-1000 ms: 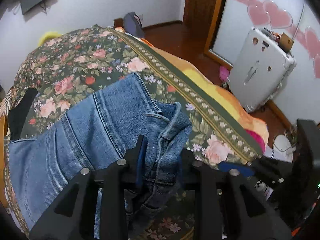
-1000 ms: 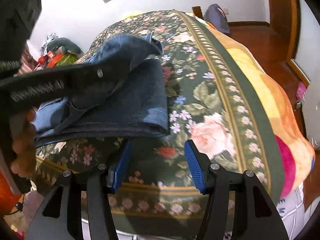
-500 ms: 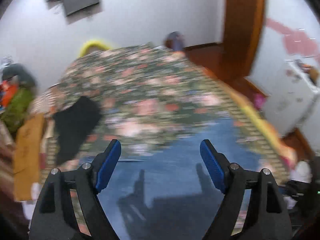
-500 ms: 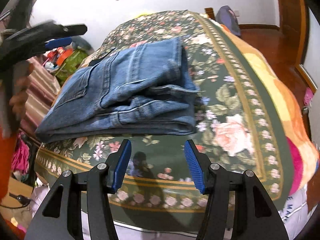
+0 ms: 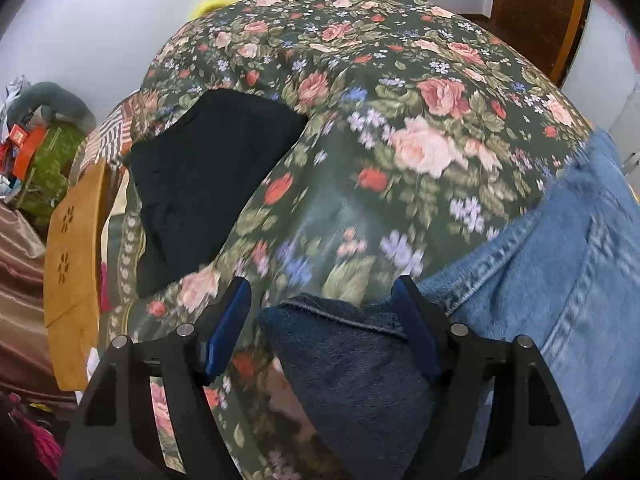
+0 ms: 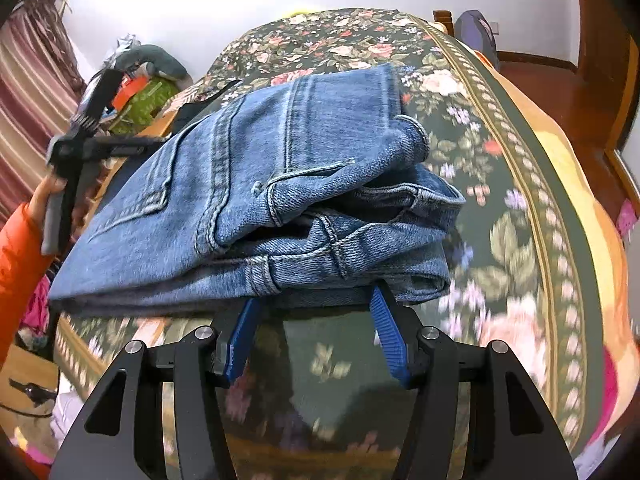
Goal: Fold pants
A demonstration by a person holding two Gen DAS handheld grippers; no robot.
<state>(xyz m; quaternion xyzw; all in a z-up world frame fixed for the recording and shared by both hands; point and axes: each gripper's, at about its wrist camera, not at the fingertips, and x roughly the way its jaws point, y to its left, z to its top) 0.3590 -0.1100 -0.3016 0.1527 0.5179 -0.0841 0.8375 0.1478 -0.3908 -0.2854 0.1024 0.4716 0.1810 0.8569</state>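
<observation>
Your folded jeans [image 6: 256, 200] lie on the floral bed [image 6: 500, 240] with their long axis running left to right just ahead of your right tool [image 6: 312, 332], open and empty at their near edge, nearer than your left tool [image 5: 320, 328], open too, over the far corner.

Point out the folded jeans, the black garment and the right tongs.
folded jeans [image 6: 280, 184]: right wrist view, top layer beside the pocket seam.
black garment [image 5: 208, 176]: left wrist view, its middle.
right tongs [image 6: 314, 336]: right wrist view, midway between the blue tips.
</observation>
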